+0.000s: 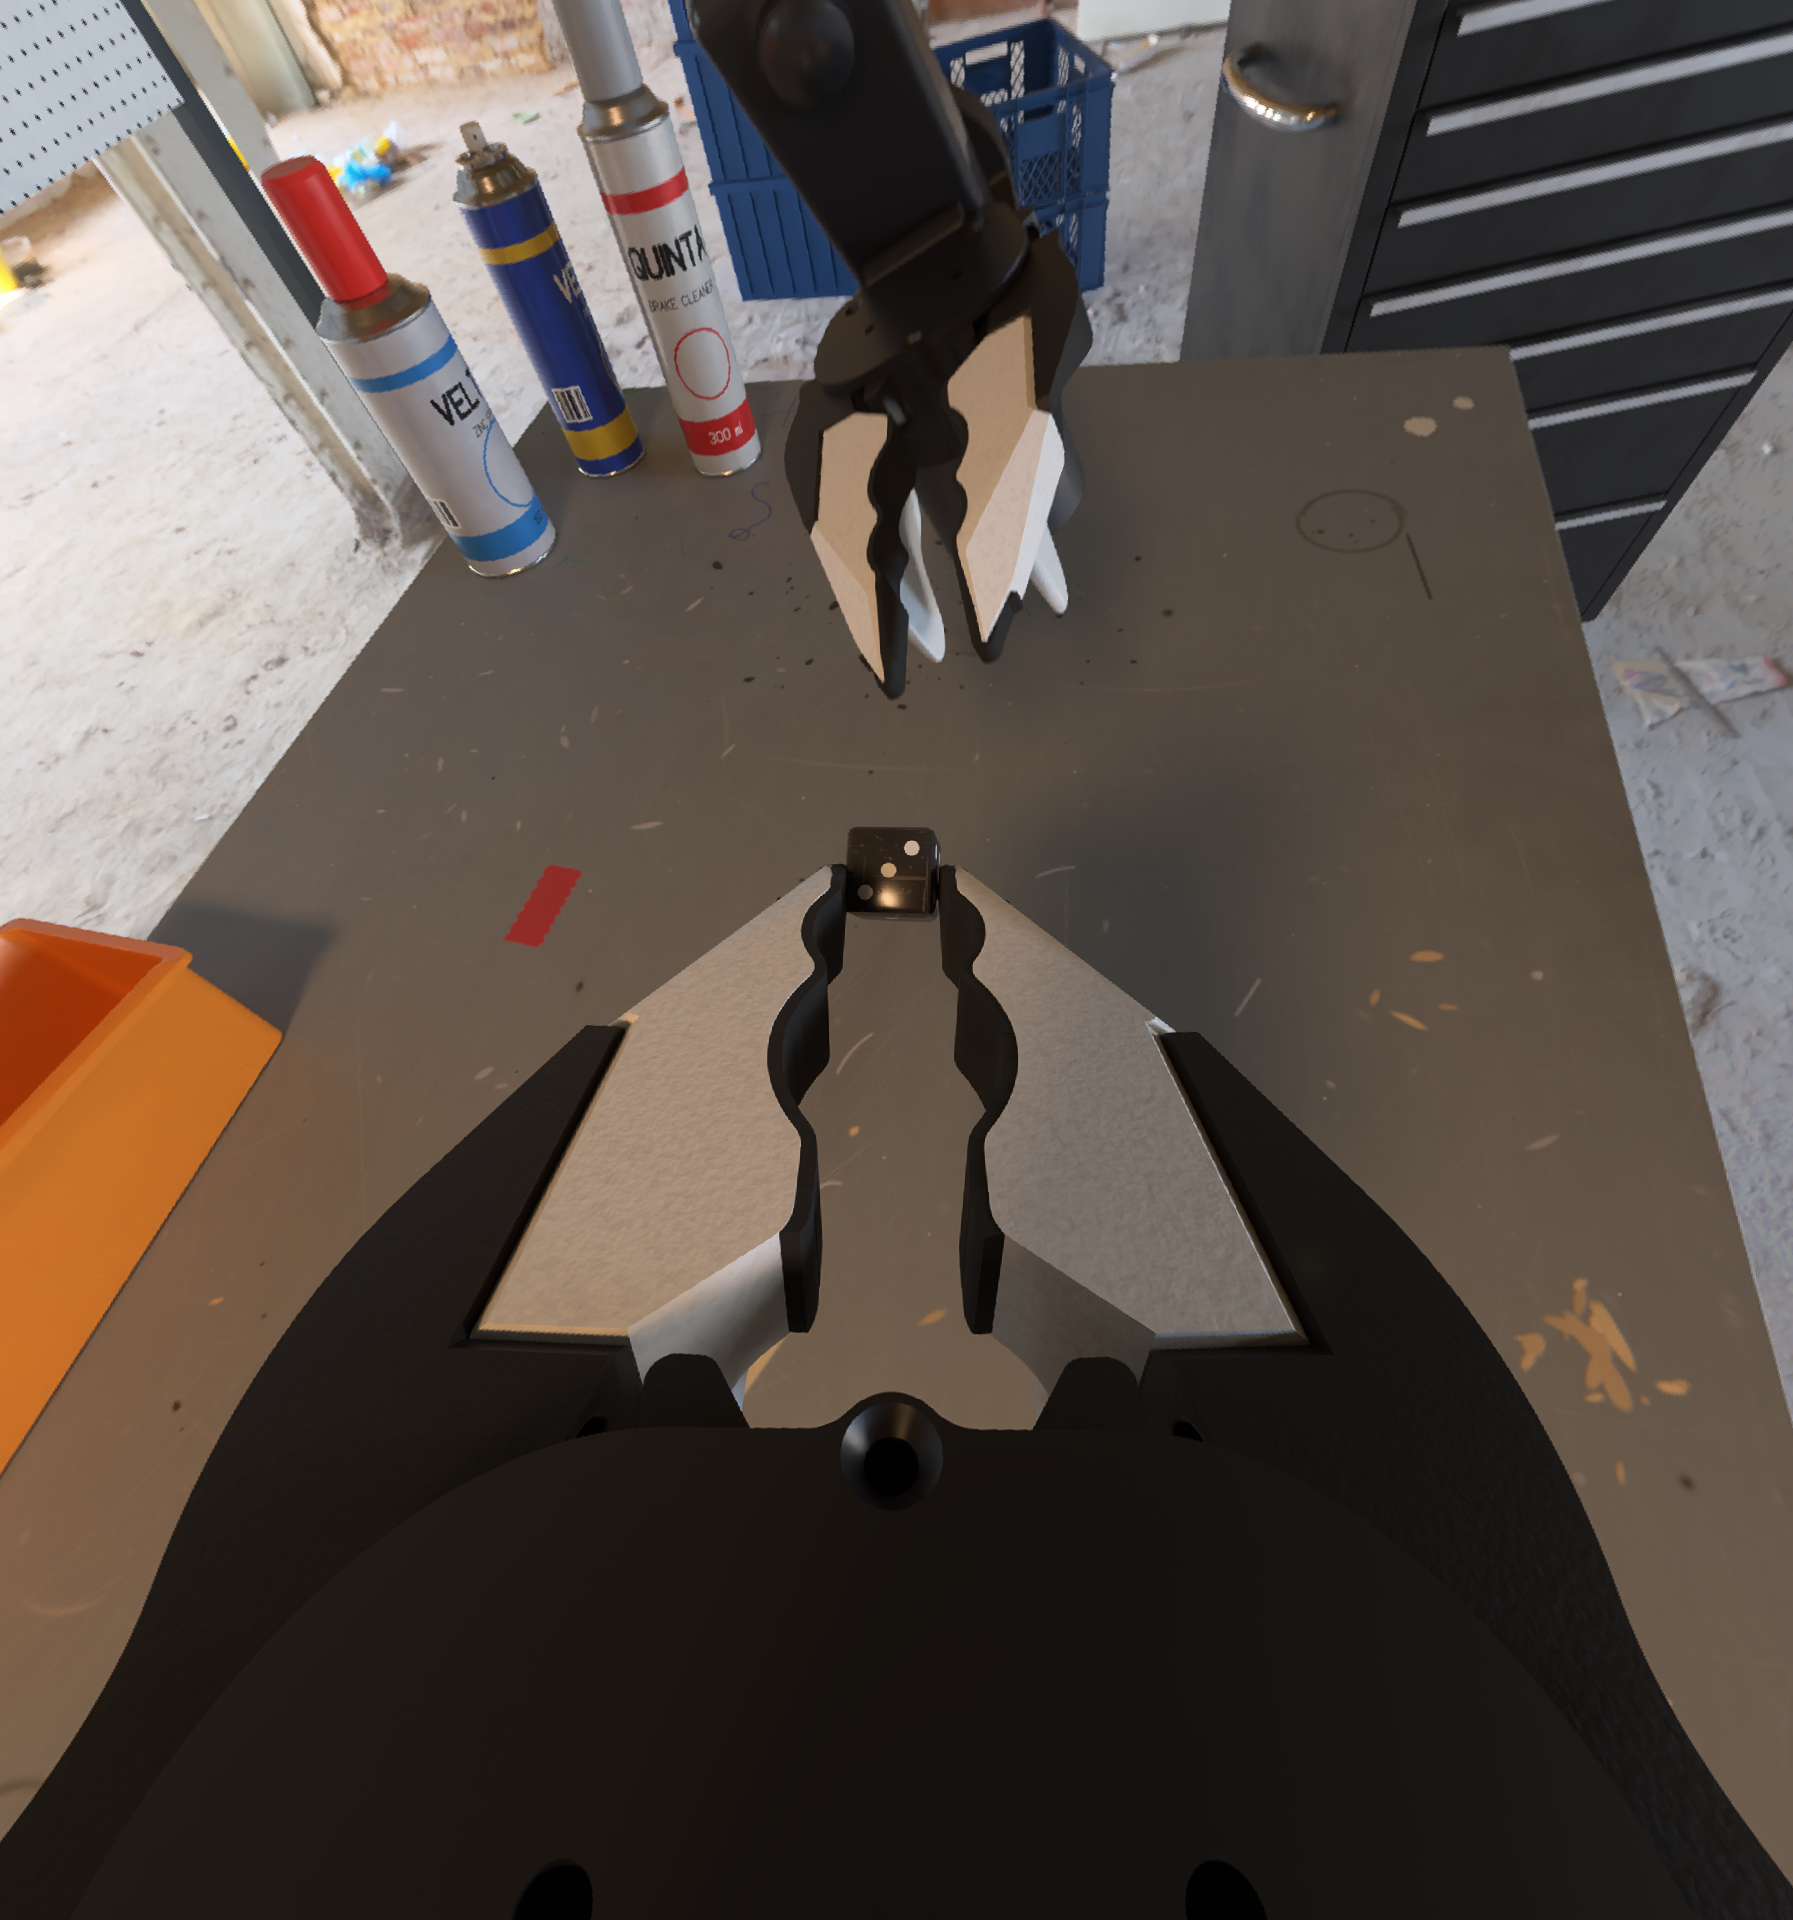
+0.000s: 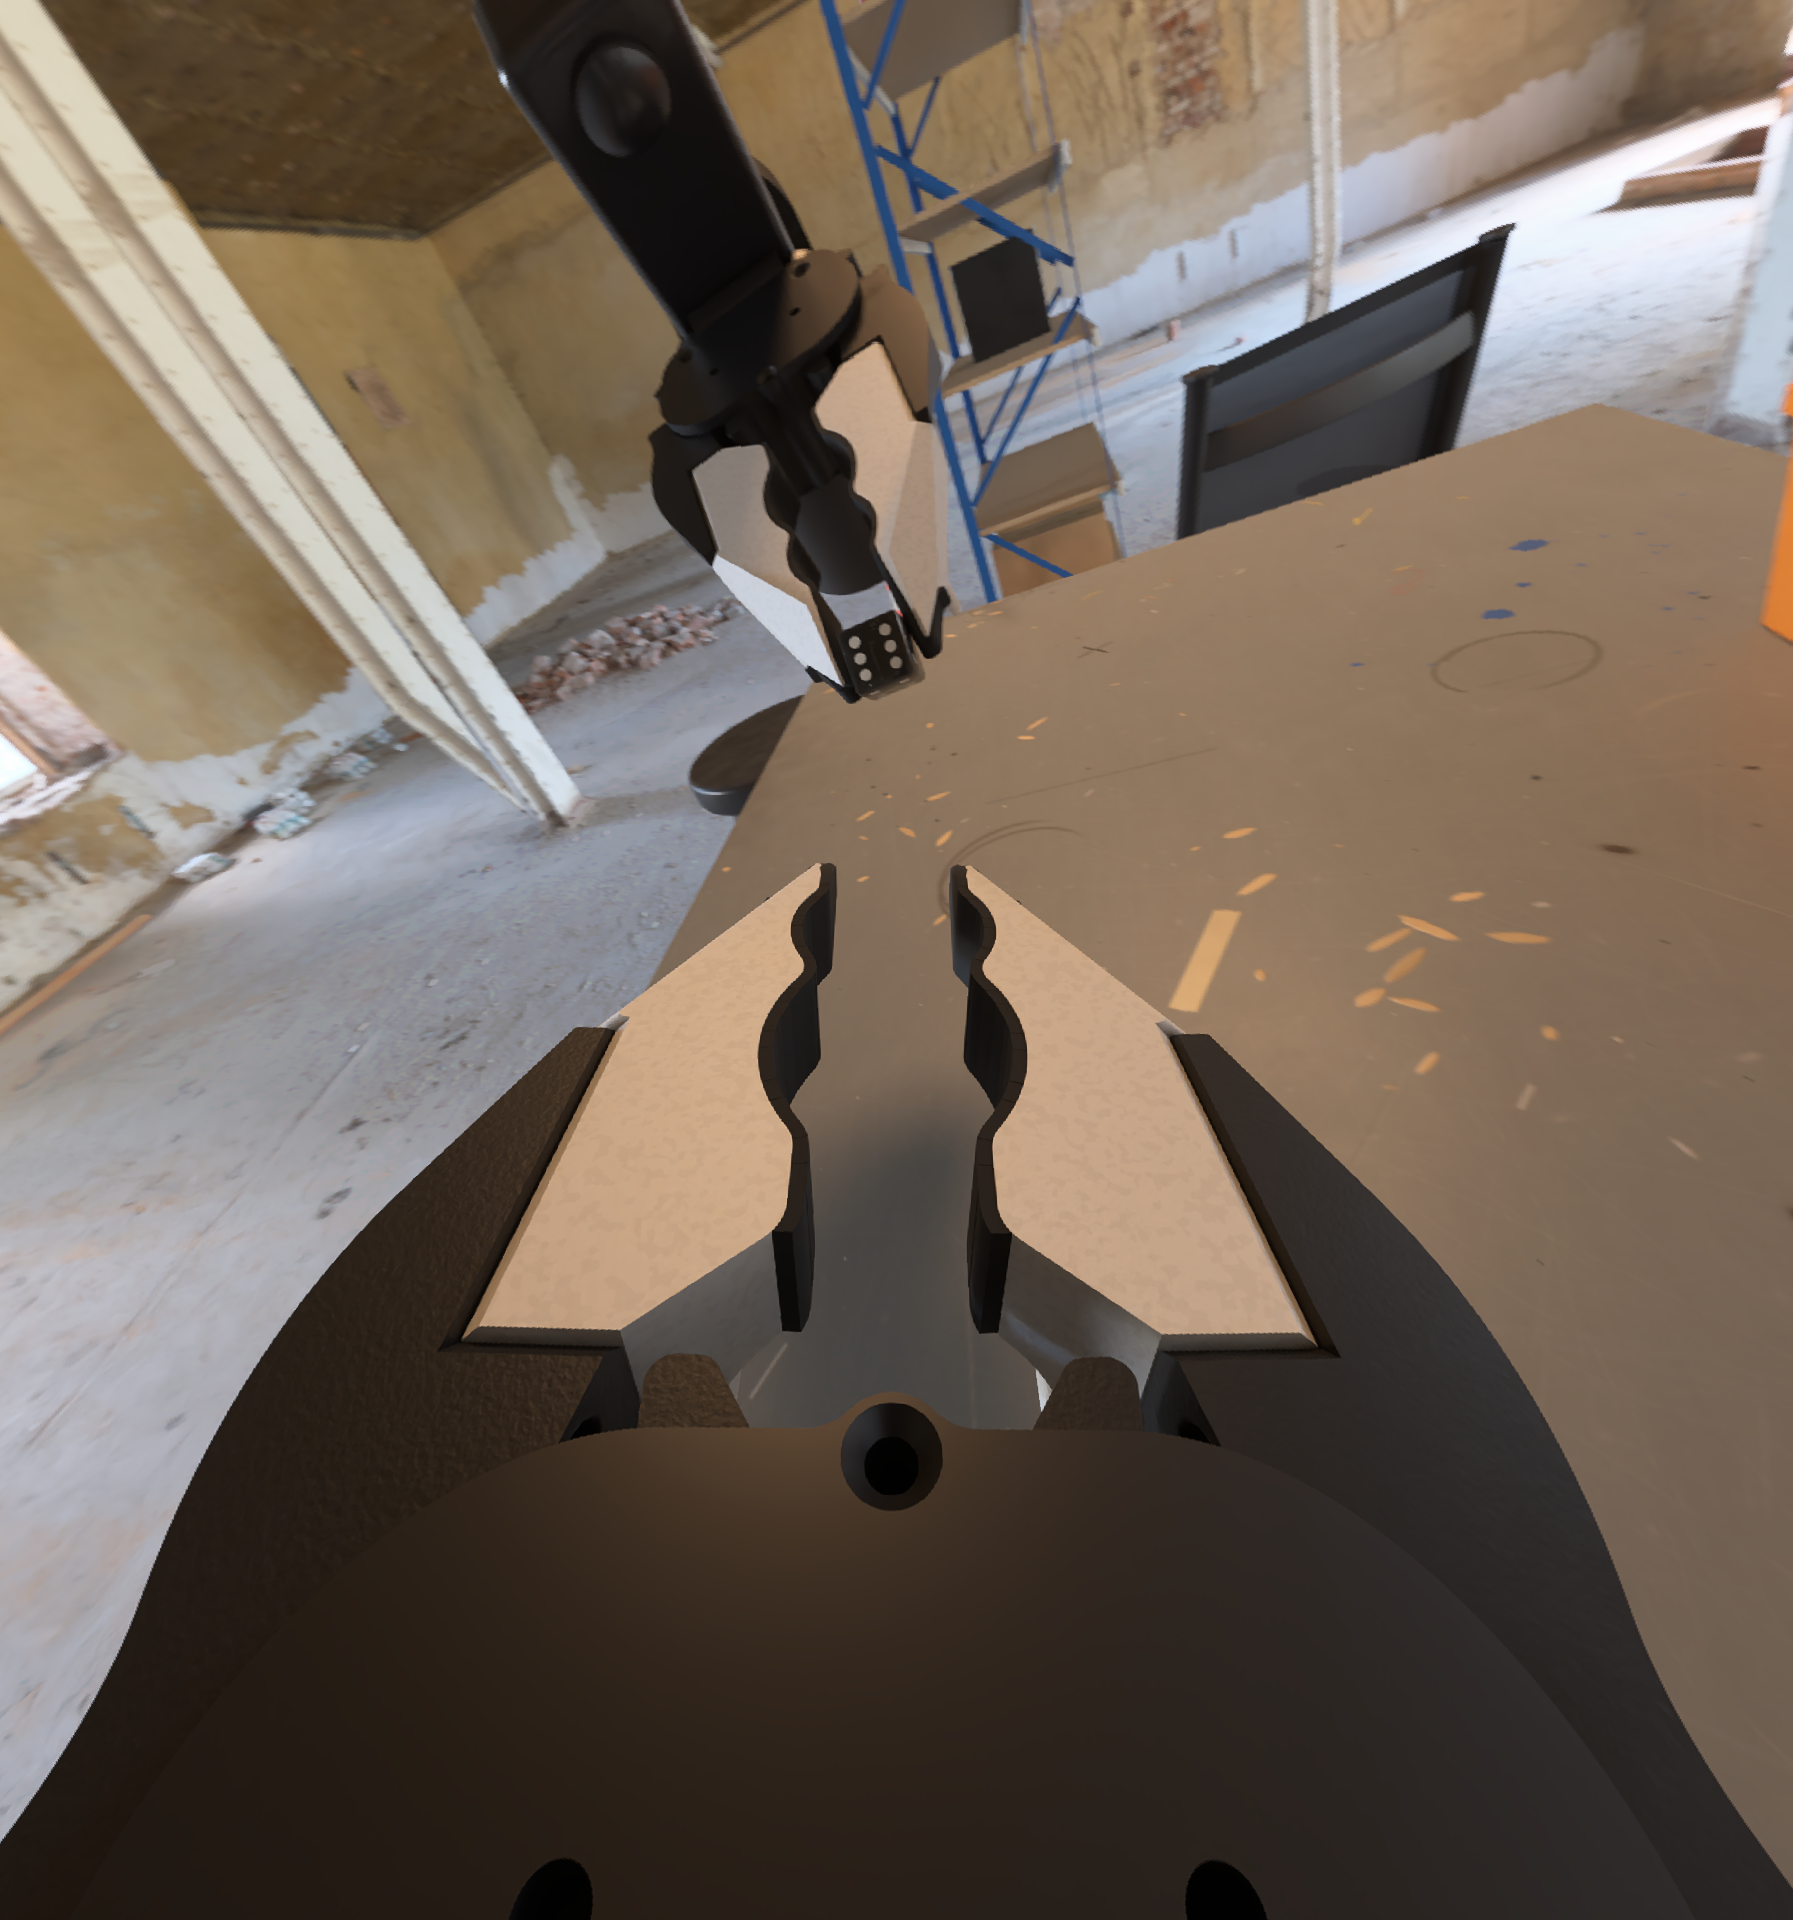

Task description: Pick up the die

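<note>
Our left claw (image 1: 891,883) pinches the small glossy black cube die with white pips (image 1: 892,871) by opposite flat faces at its fingertips, above the grey worn surface (image 1: 1287,831); light, rigid, probably slippery; our right claw (image 2: 892,883) hangs narrowly parted, empty.

Bench clutter, workshop bkgd

Grey scuffed surface (image 1: 1287,831) w/ 3 spray cans standing upper left: red-capped white/blue can (image 1: 404,384), blue/yellow can (image 1: 549,322), white/red can (image 1: 668,281). Orange bin (image 1: 61,1122) at left edge, small red tape strip (image 1: 544,905) just right of it. Blue crate (image 1: 1037,135) top centre on floor, dark drawer cabinet (image 1: 1598,260) upper right. Right wrist view: blue-framed shelf rack (image 2: 996,343) top centre, black chair (image 2: 1339,395) upper right.
</note>
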